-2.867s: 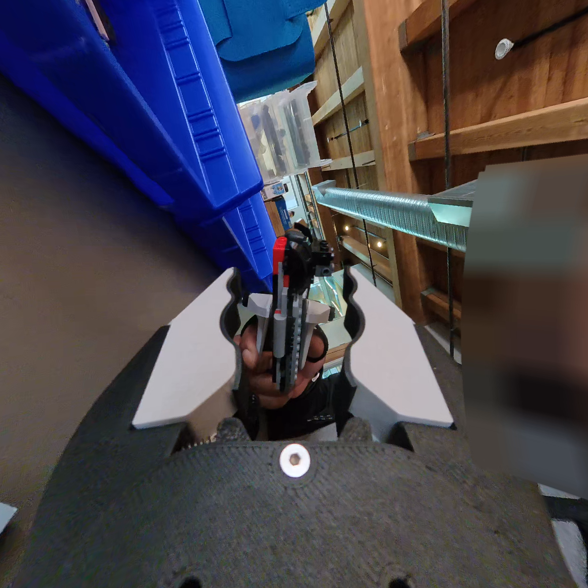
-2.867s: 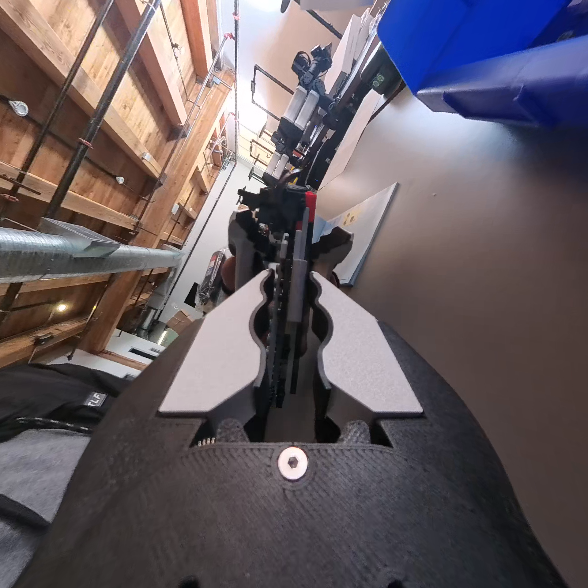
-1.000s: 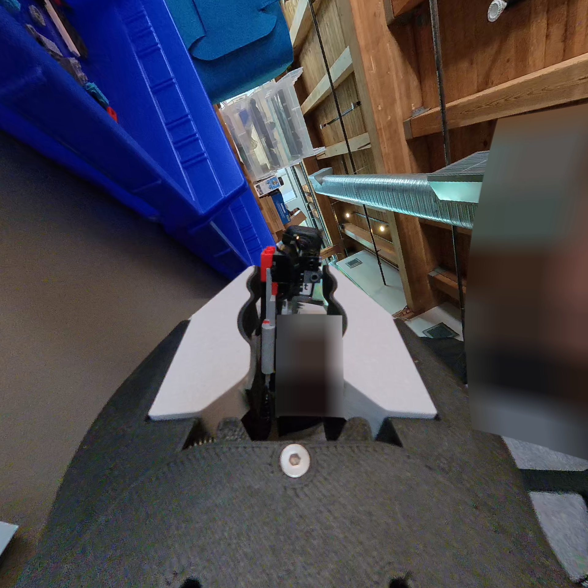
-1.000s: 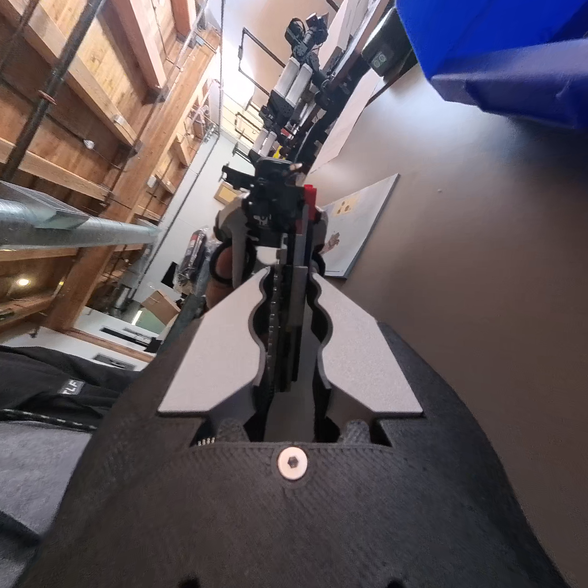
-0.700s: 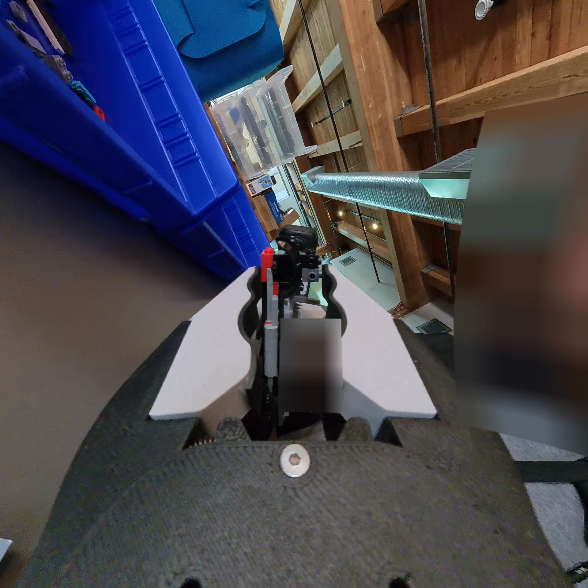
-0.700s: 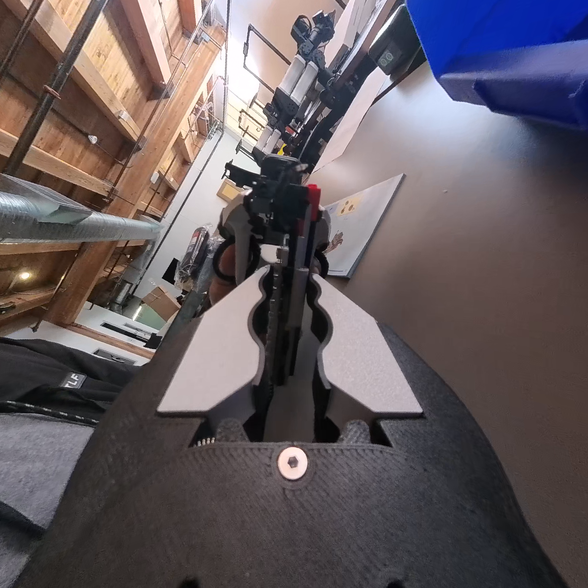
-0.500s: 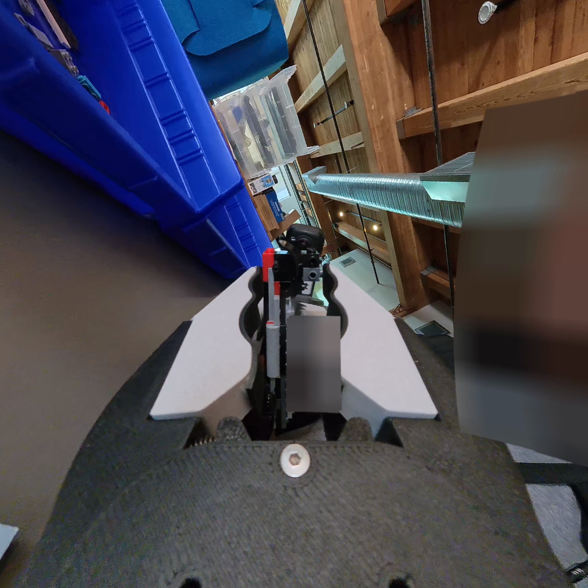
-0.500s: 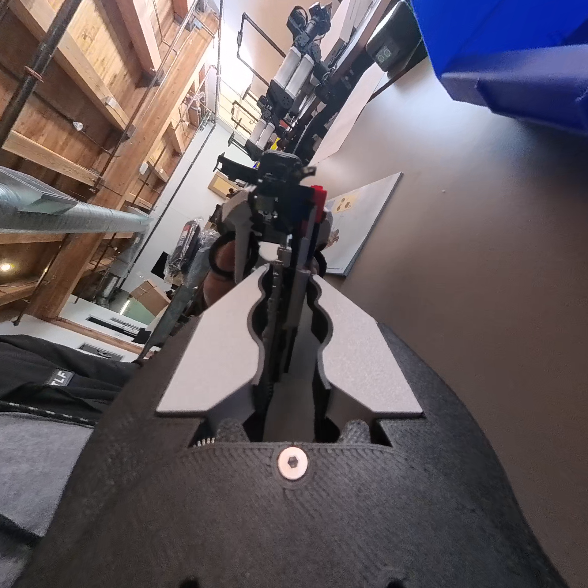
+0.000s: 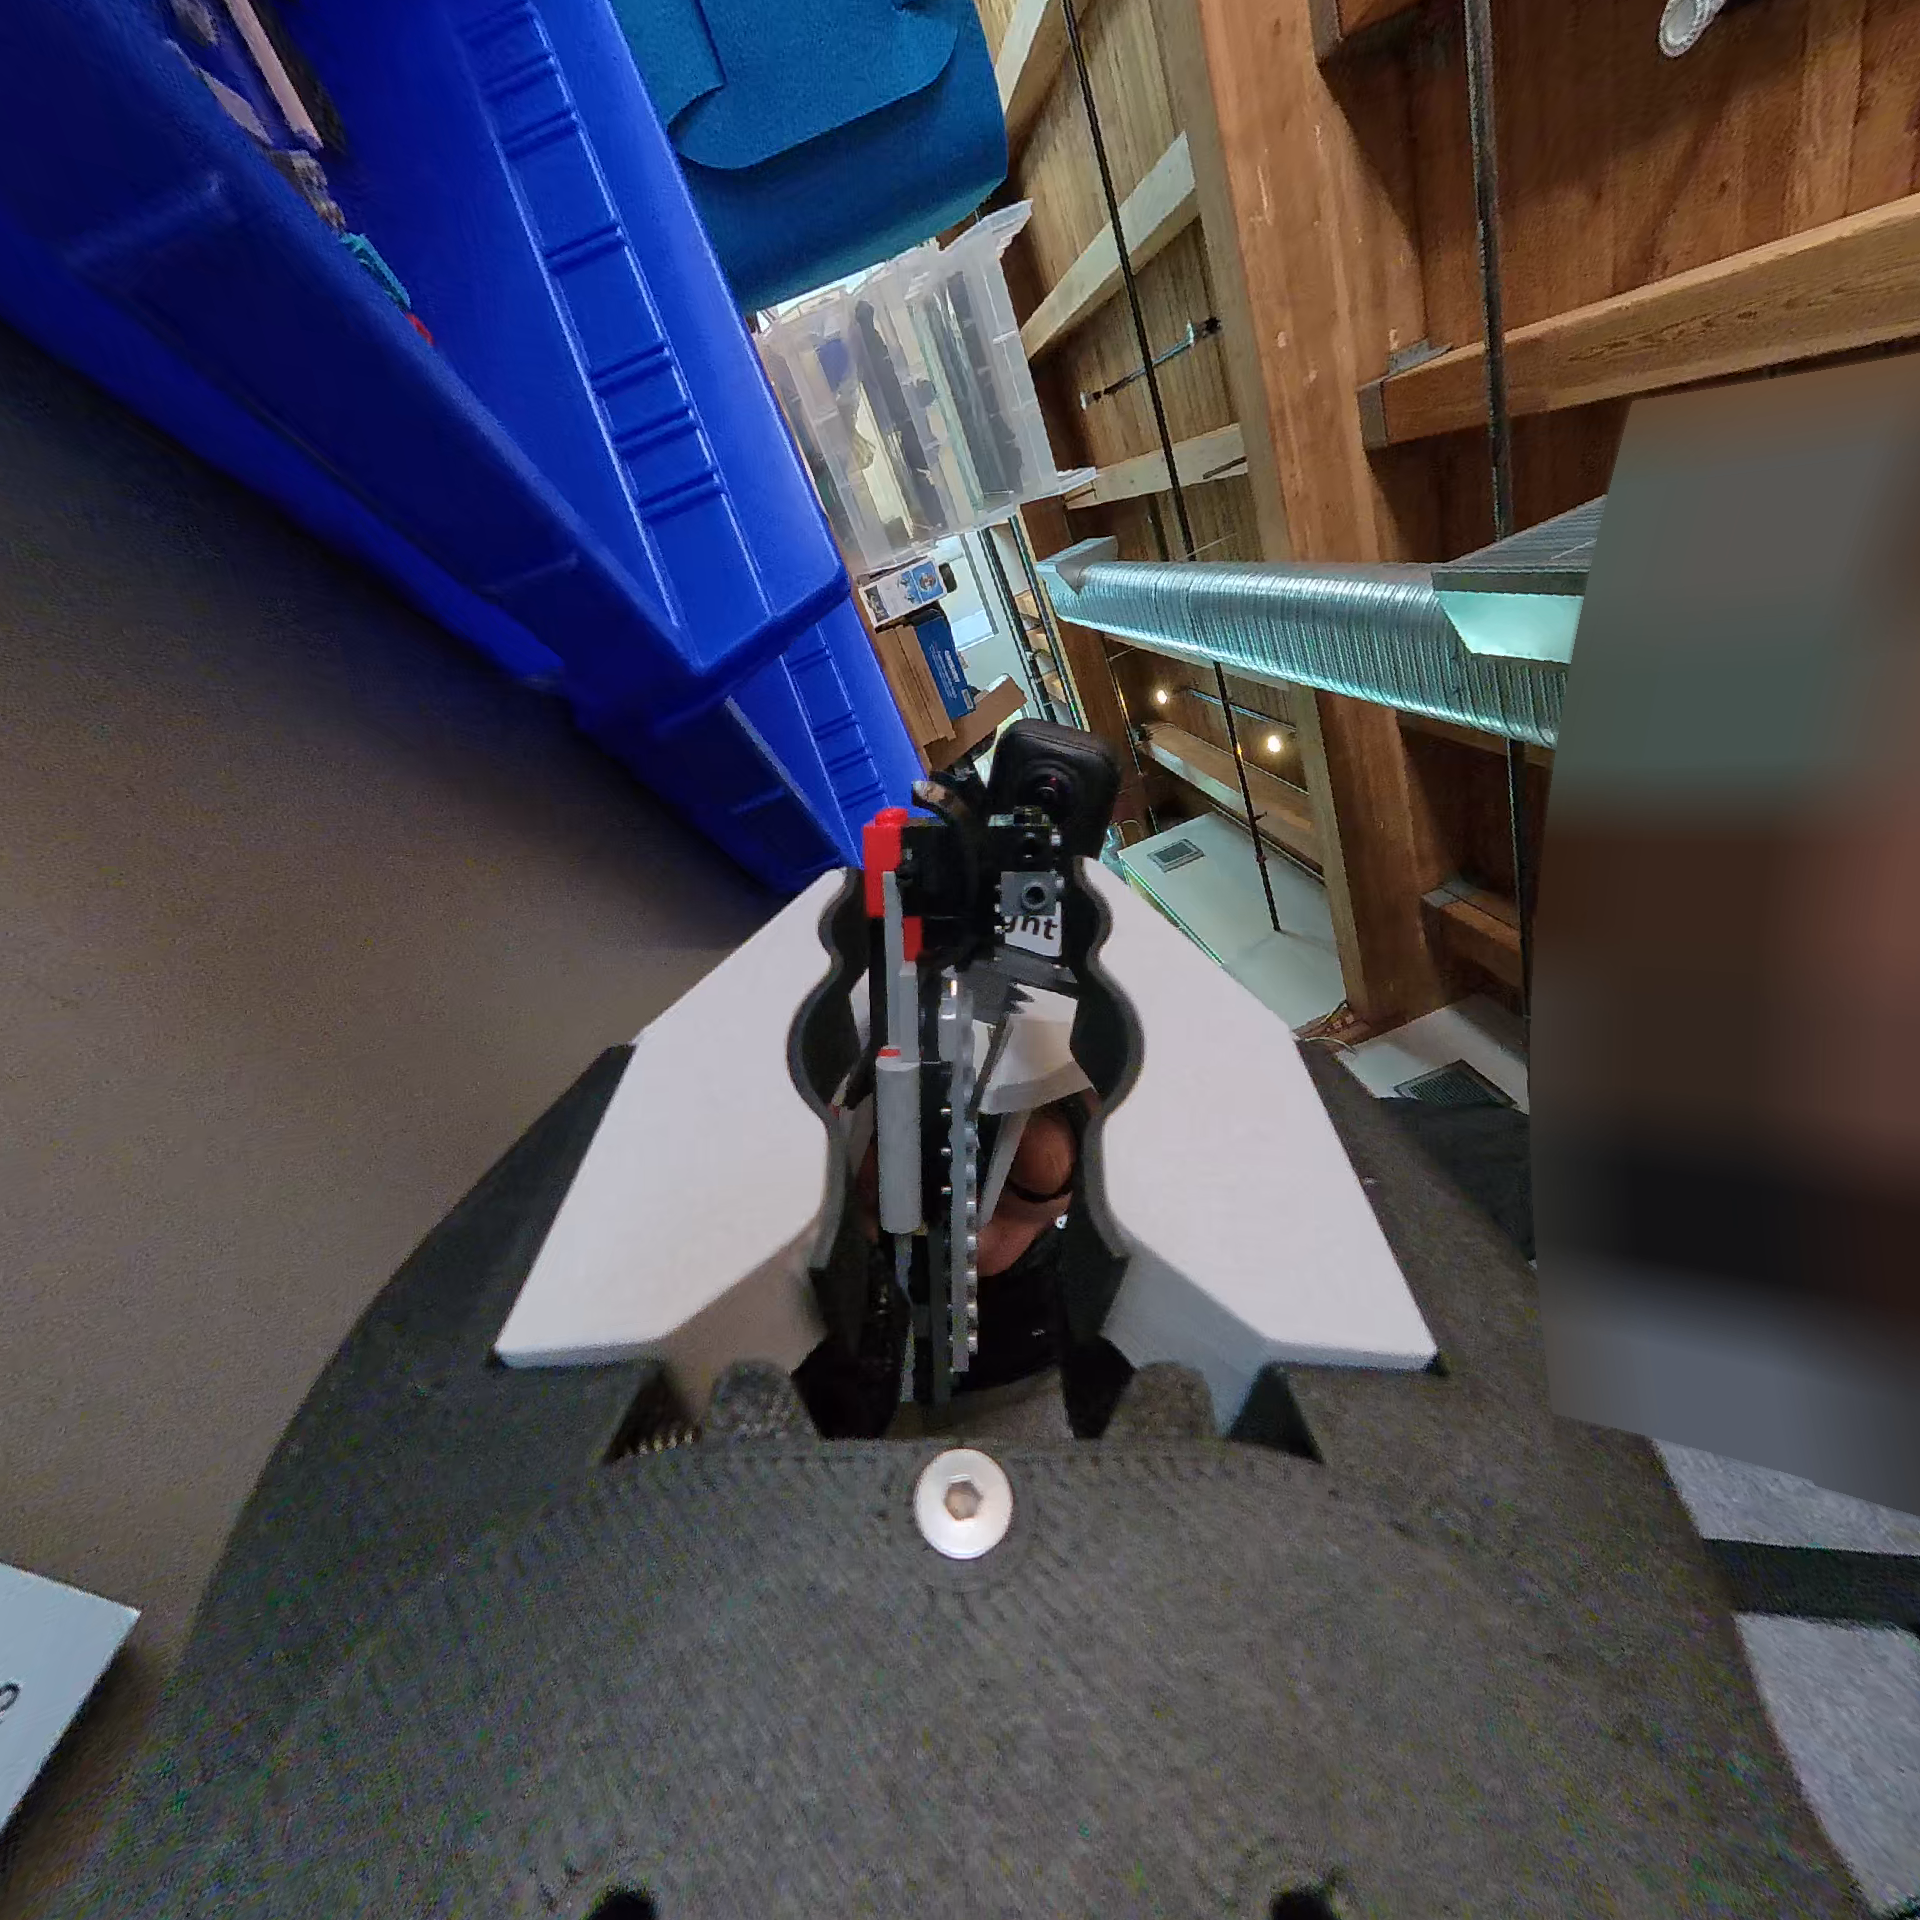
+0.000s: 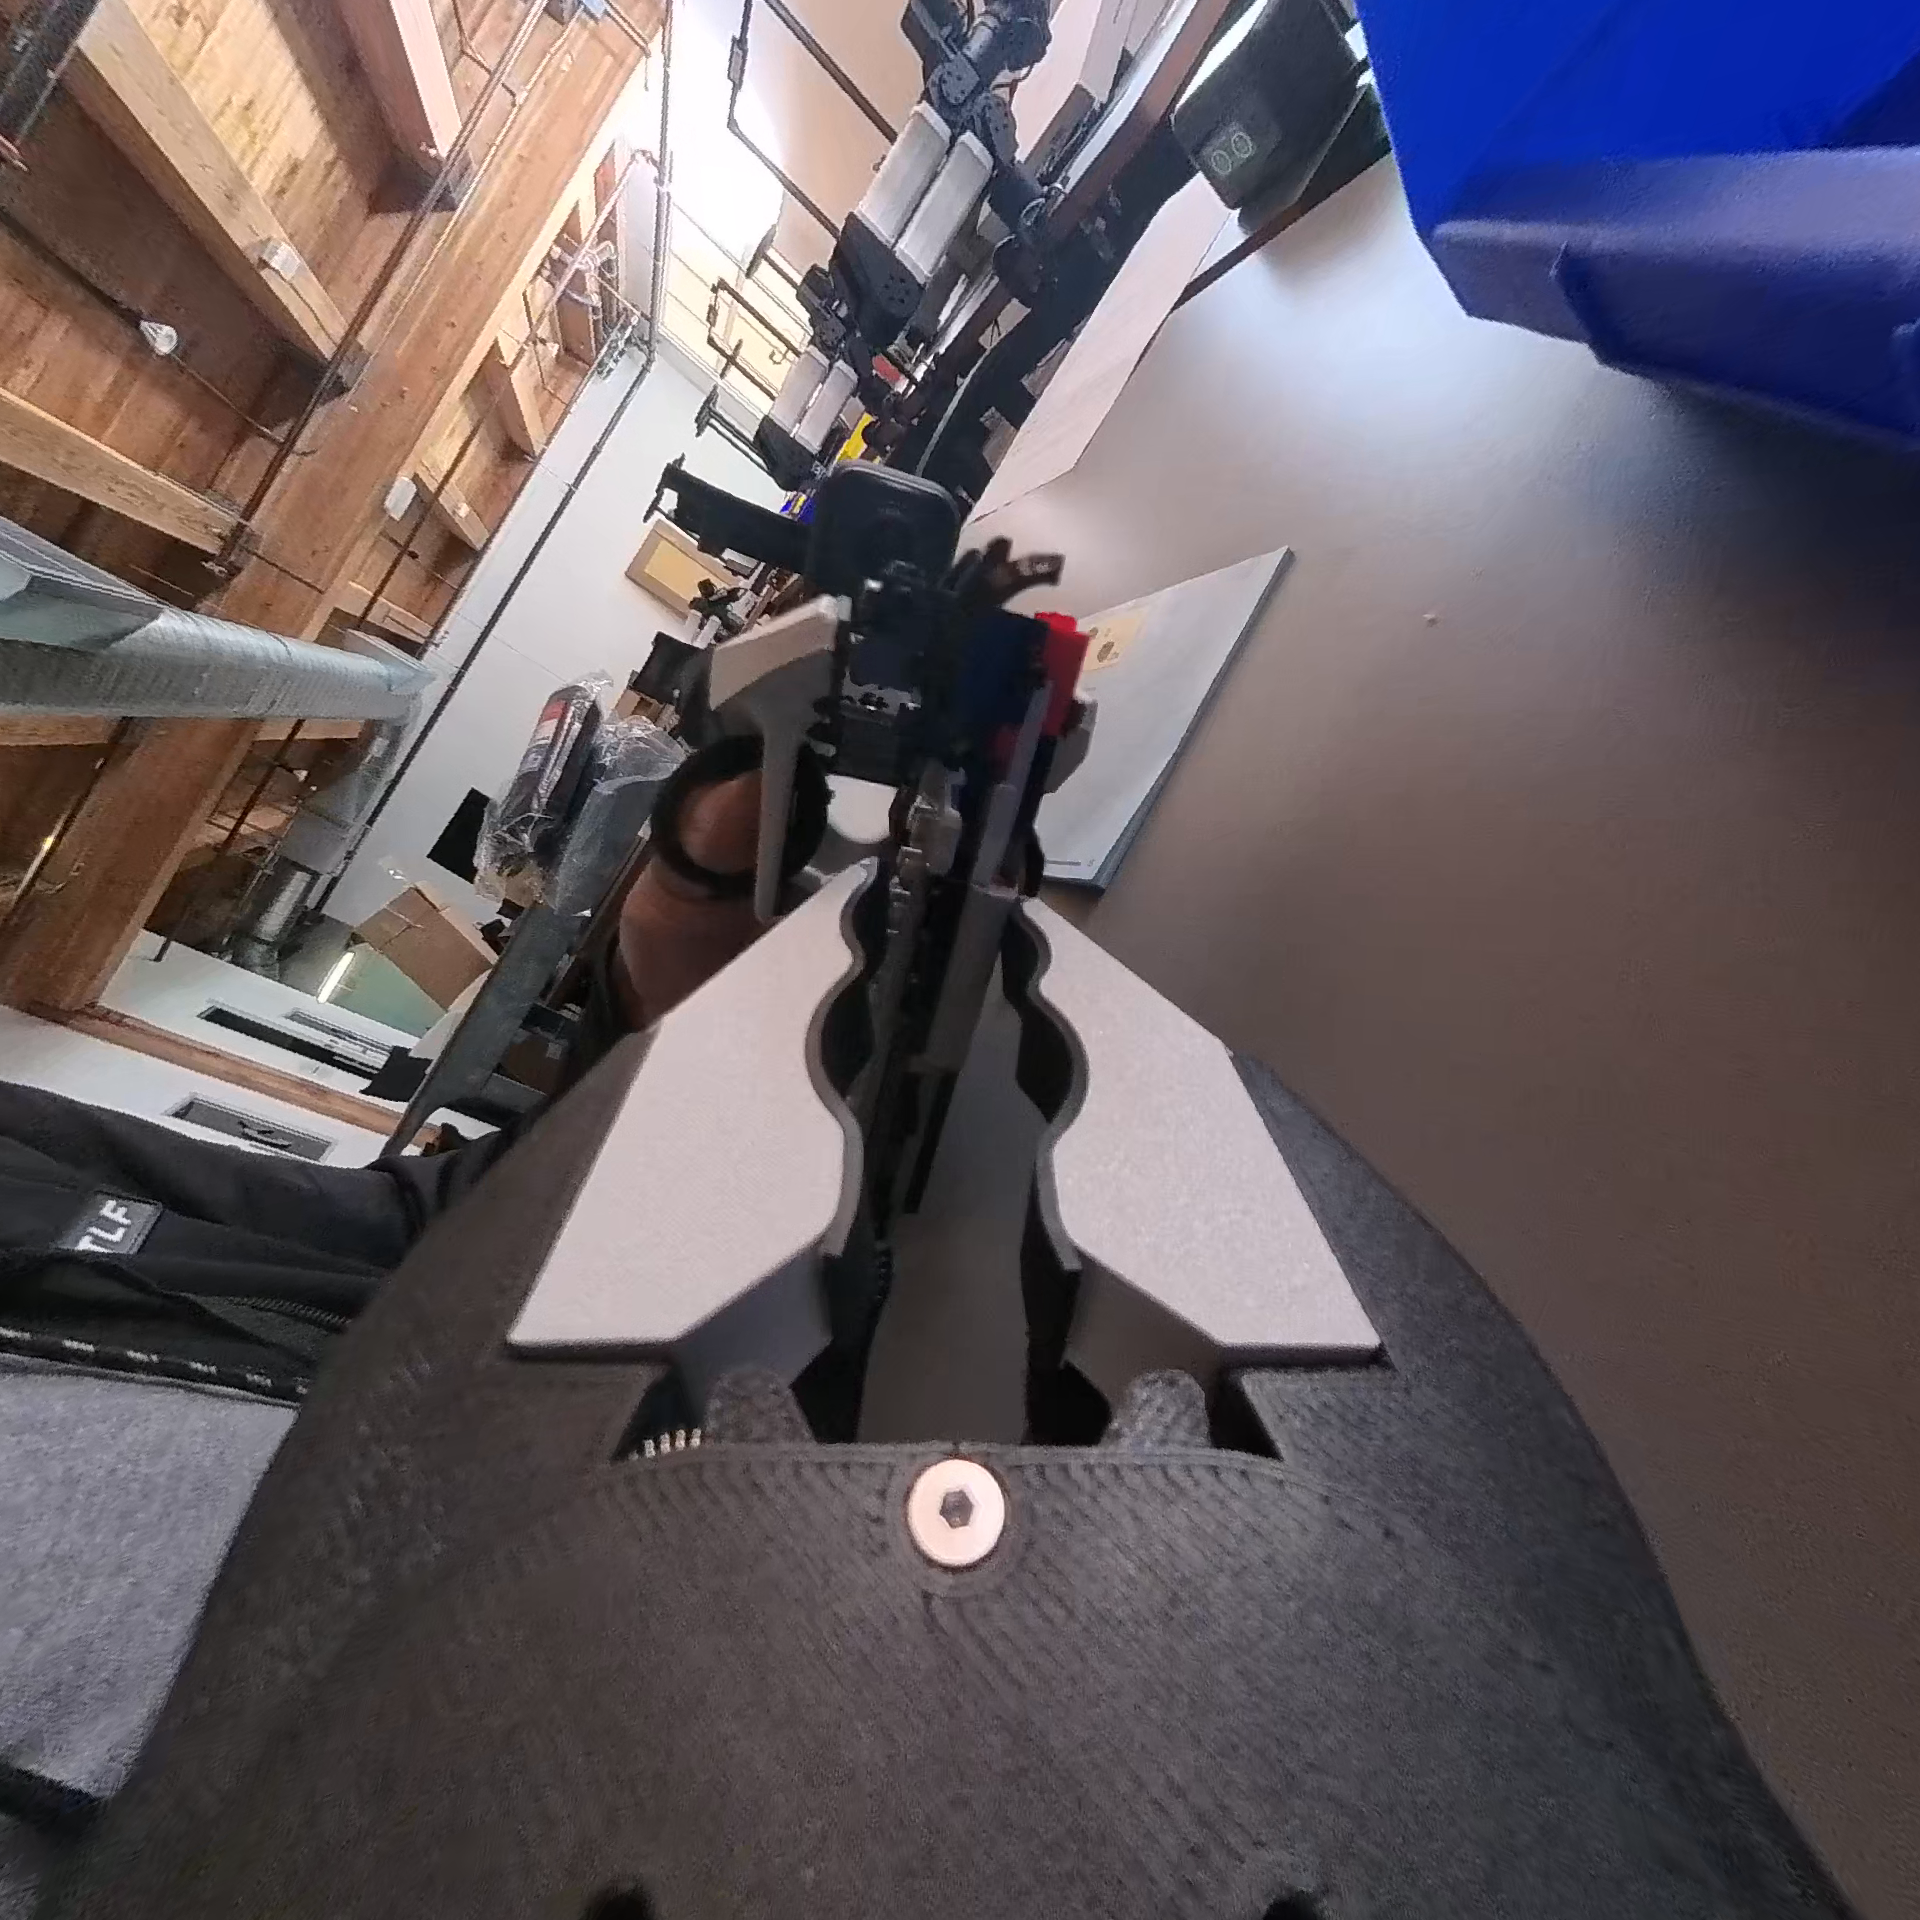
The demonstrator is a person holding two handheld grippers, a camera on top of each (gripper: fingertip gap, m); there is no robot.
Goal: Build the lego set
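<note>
The lego assembly [image 9: 925, 1091], a thin gray-black plate stack red at its far end, runs lengthwise between both facing grippers, left gripper [image 9: 961, 914] and right gripper [image 10: 940, 914] each narrowed onto opposite ends above the counter [image 9: 312, 883].

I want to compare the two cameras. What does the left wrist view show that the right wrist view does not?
Only the left wrist view shows the clear plastic organizer boxes and a teal bin. Only the right wrist view shows the instruction booklet on the table and robot arms farther back. Both show the lego assembly between both pairs of fingers, blue bins, the dark table and a metal duct.
</note>
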